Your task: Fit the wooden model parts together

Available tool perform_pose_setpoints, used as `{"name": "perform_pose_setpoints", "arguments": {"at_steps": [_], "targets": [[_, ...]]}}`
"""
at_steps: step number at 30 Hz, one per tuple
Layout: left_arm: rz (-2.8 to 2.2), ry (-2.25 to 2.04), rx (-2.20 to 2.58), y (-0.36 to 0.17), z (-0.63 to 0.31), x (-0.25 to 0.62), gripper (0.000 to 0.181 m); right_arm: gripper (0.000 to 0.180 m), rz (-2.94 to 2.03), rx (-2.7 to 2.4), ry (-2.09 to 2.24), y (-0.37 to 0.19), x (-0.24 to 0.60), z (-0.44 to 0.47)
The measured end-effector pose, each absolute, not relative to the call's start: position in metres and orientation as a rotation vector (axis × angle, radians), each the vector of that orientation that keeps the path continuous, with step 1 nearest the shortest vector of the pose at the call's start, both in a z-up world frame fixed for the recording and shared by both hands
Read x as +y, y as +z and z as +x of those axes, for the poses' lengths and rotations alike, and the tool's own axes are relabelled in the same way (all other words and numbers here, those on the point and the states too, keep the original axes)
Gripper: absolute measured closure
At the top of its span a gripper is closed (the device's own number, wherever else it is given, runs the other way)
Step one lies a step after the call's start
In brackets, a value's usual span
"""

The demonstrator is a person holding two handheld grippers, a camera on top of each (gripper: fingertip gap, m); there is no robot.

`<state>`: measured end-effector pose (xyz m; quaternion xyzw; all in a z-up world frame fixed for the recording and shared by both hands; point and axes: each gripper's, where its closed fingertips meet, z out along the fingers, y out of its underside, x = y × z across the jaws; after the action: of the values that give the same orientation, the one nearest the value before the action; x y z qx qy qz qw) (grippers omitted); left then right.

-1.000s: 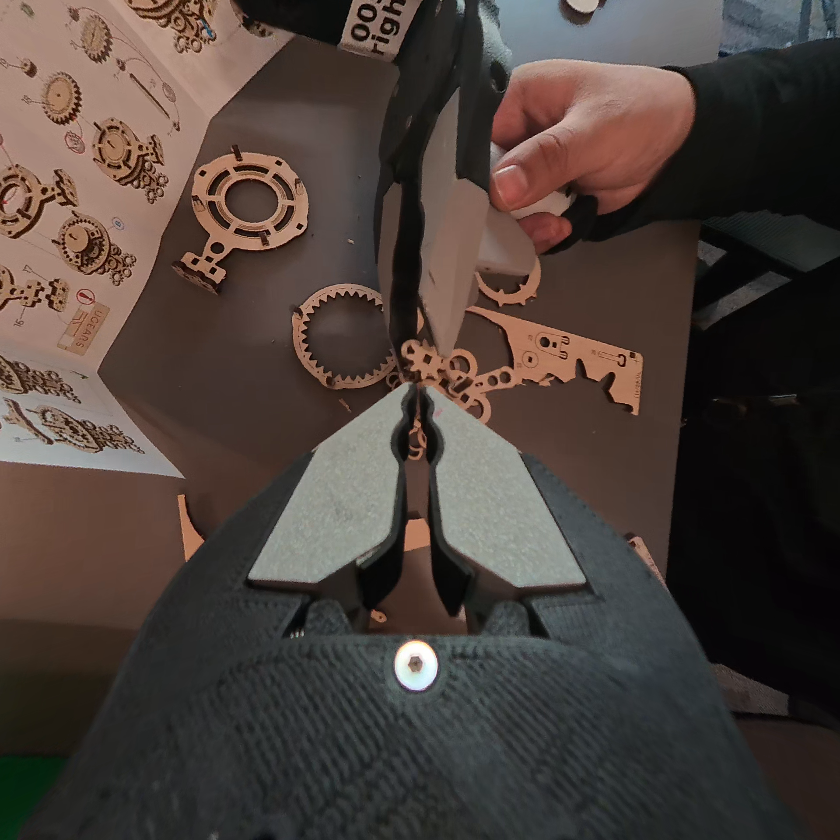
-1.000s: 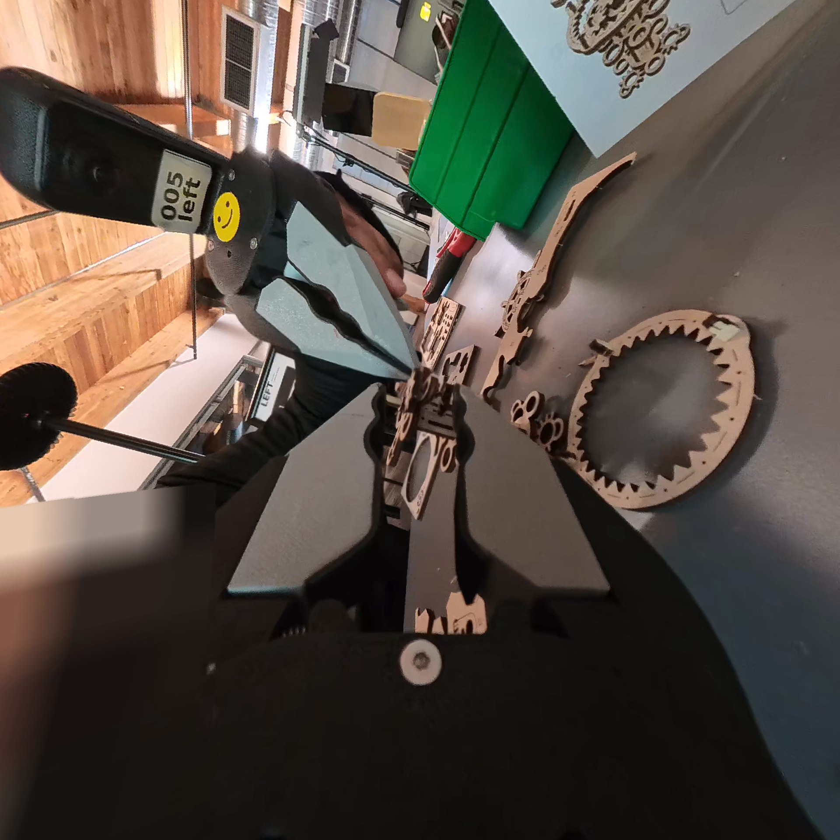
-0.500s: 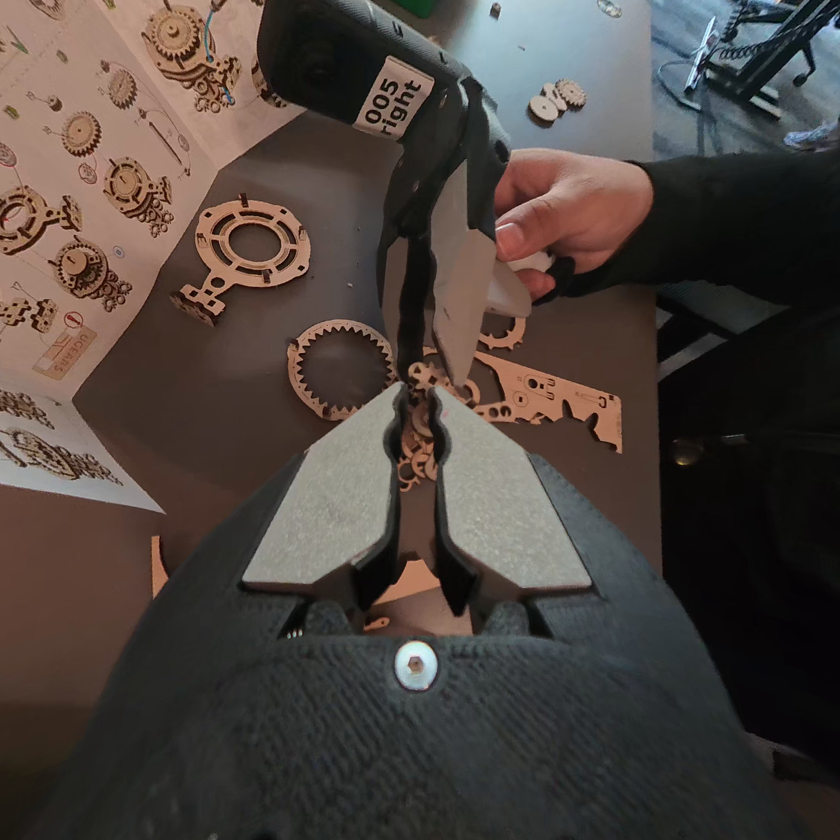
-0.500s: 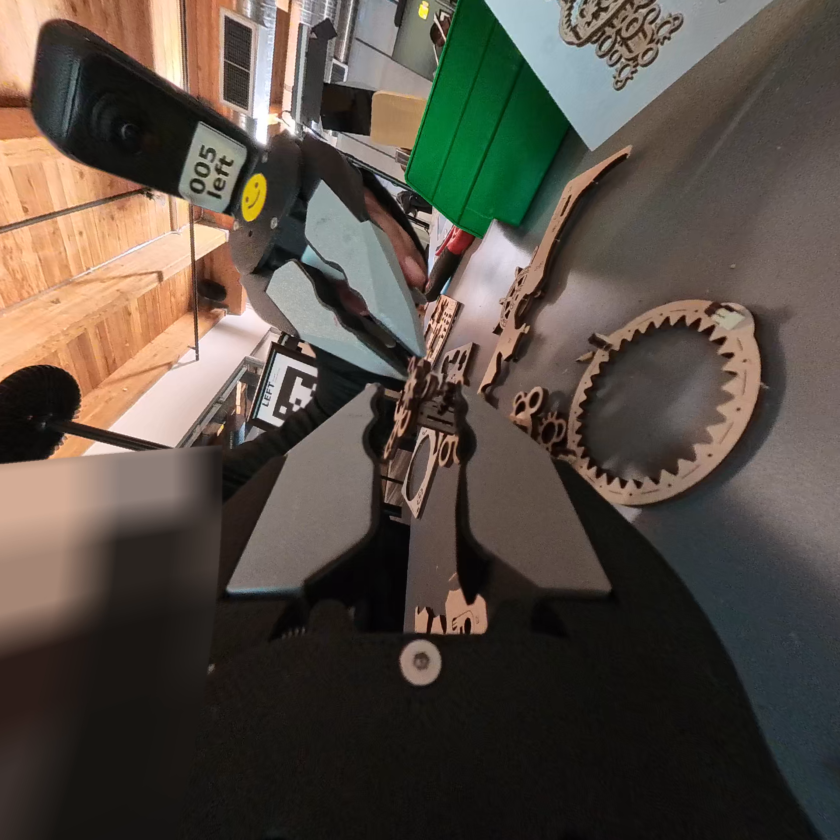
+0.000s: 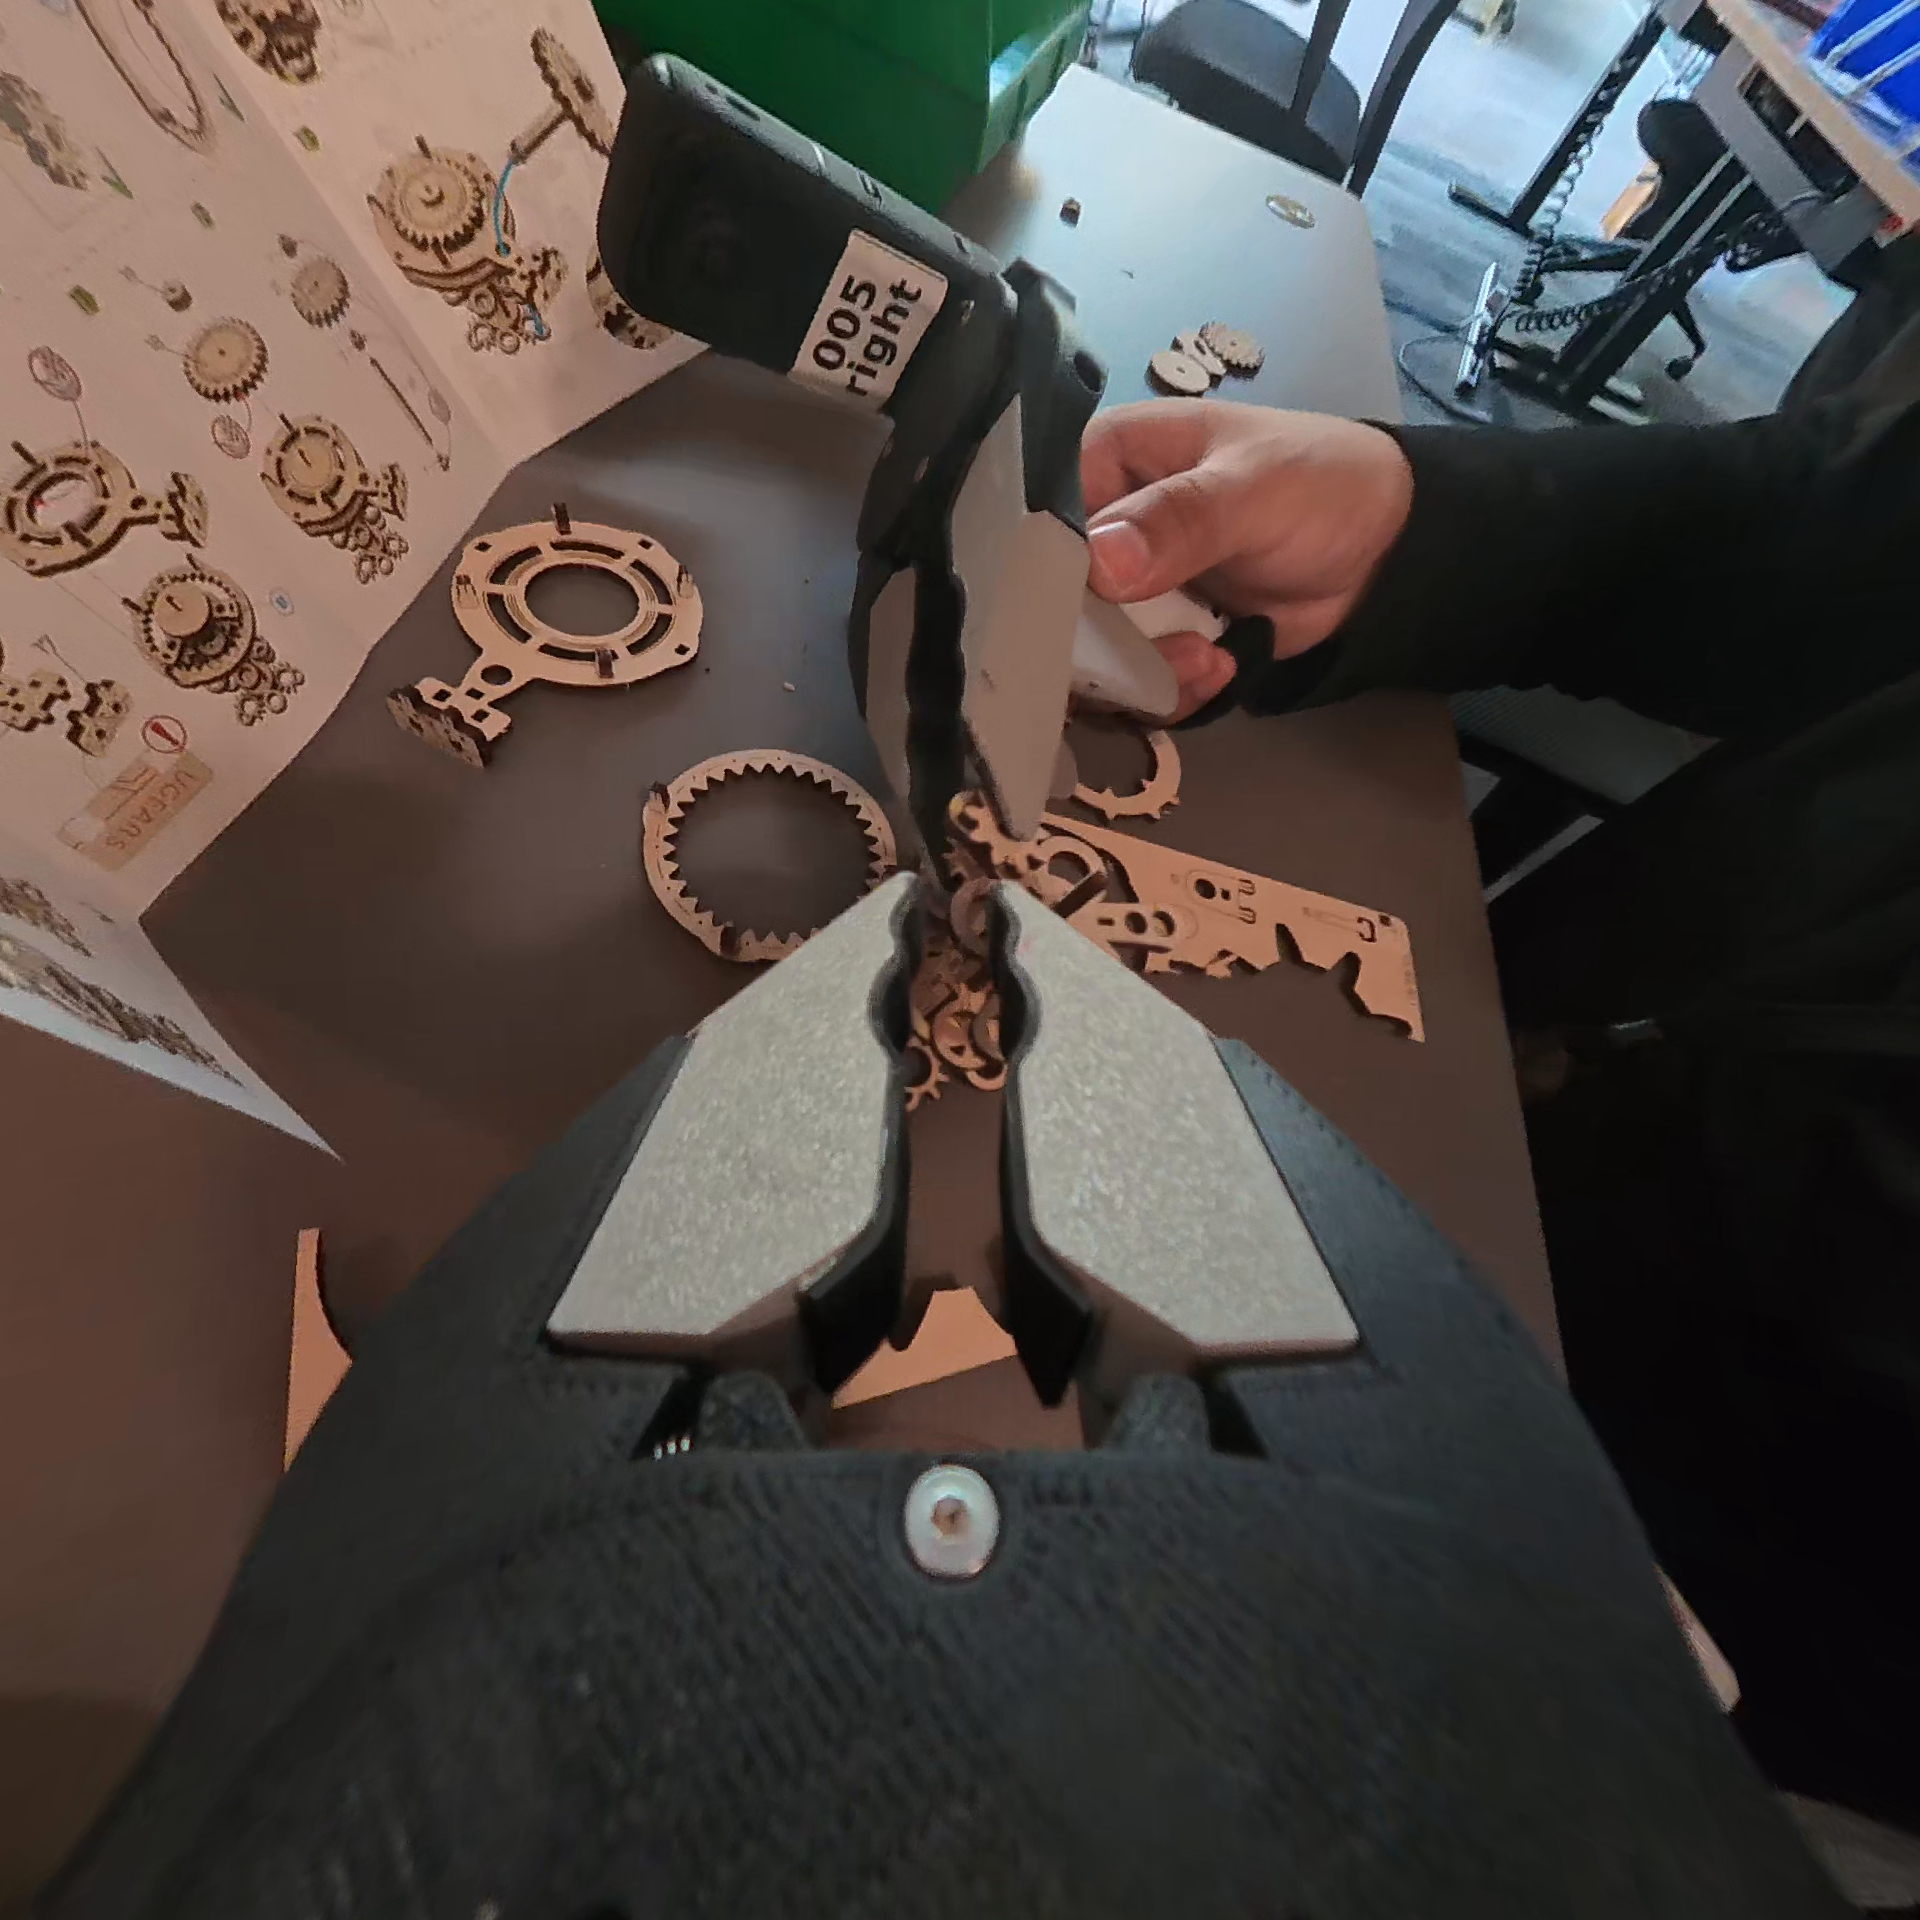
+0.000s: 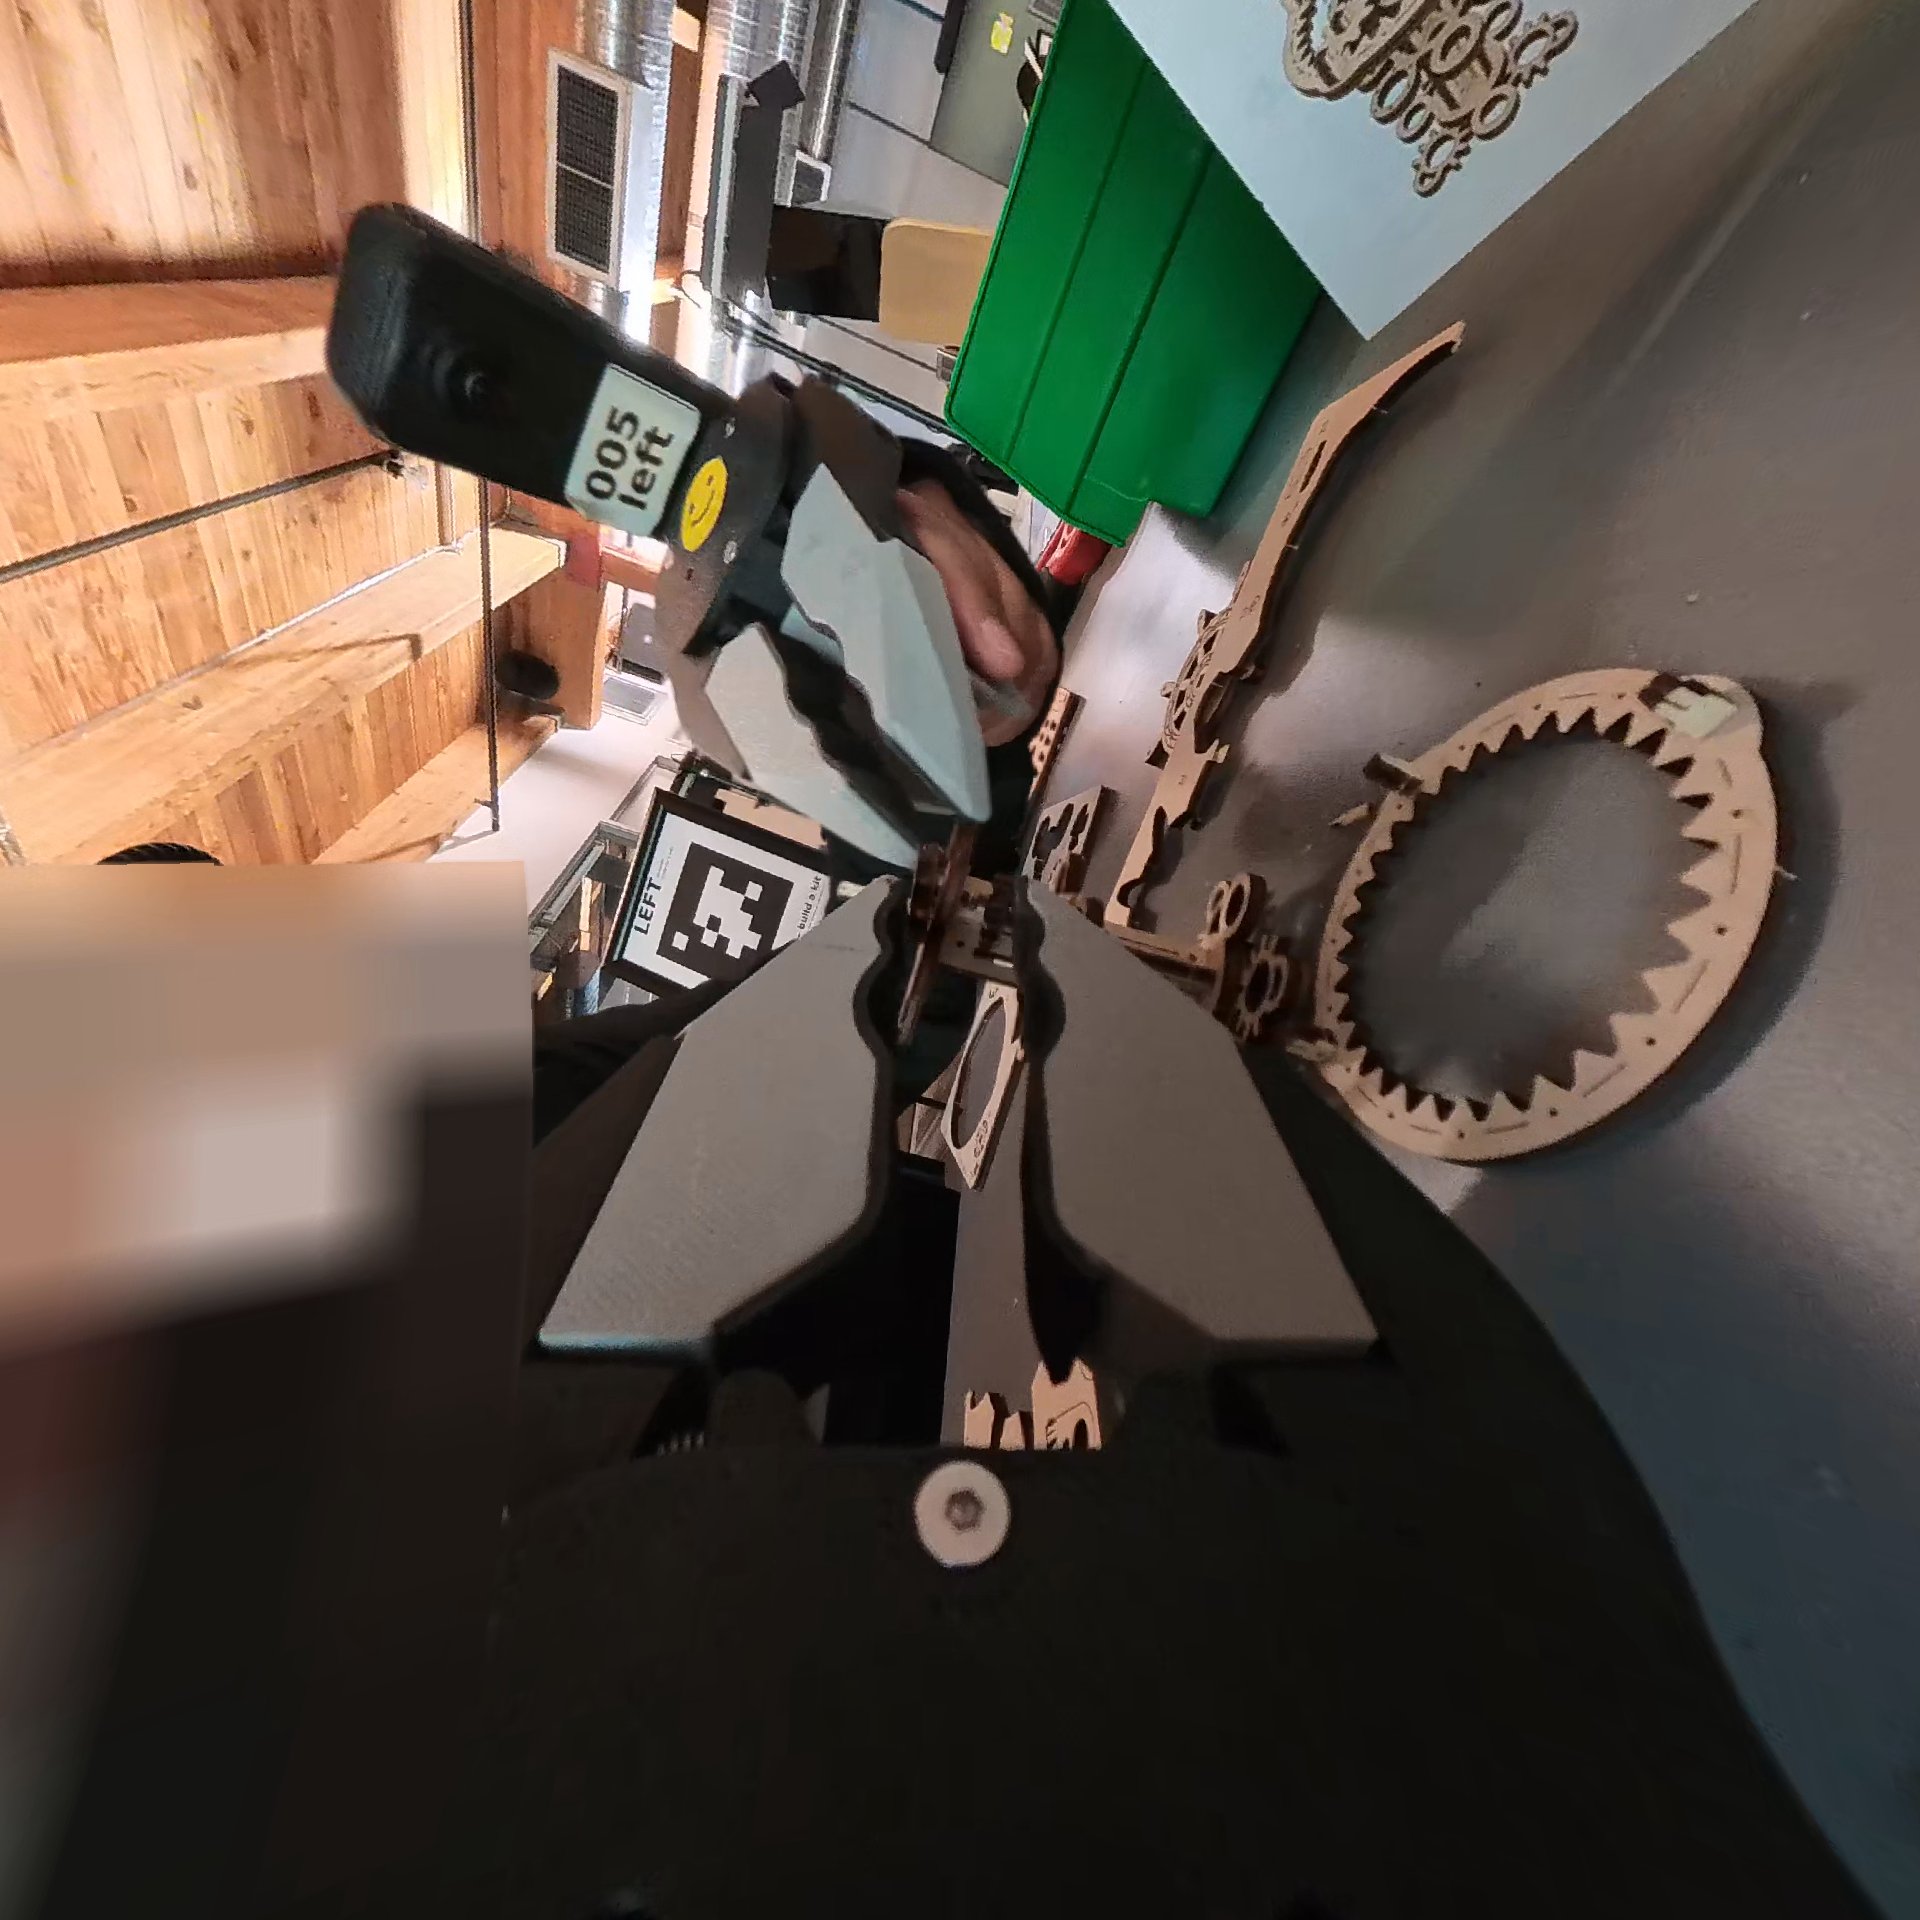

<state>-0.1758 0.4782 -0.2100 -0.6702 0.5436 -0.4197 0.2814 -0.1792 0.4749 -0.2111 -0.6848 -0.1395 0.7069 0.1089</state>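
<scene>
My left gripper (image 5: 951,891) is shut on a small wooden gear part (image 5: 956,1003), held edge-on above the dark table (image 5: 468,987). My right gripper (image 6: 956,899) is shut on a wooden frame part (image 6: 982,1091) with a round hole. The two held parts meet tip to tip. In the left wrist view the right gripper (image 5: 961,831) comes down from above, held by a hand (image 5: 1226,520). In the right wrist view the left gripper (image 6: 951,826) reaches in from the upper left. The joint between the parts is mostly hidden by the fingers.
A toothed wooden ring (image 5: 769,852) (image 6: 1538,914) lies on the table, with a round frame with a stem (image 5: 566,623) behind it. A long flat cut-out strip (image 5: 1247,935) lies to the right. An instruction sheet (image 5: 208,416) covers the left. A green bin (image 6: 1122,291) stands beyond. Both grippers' tips are close together, under 4 cm apart.
Both grippers have risen away from the table with their parts still touching. The left fingers stand slightly wider apart than a second ago.
</scene>
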Motion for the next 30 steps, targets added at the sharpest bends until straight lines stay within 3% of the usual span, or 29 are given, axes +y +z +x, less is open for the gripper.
{"name": "perform_pose_setpoints", "arguments": {"at_steps": [30], "targets": [[-1.798, -1.128, 1.413, -0.2138, -0.1737, 0.4787, 0.181, 0.164, -2.011, -0.404, 2.109, -0.2113, 0.4721, -0.1798]]}}
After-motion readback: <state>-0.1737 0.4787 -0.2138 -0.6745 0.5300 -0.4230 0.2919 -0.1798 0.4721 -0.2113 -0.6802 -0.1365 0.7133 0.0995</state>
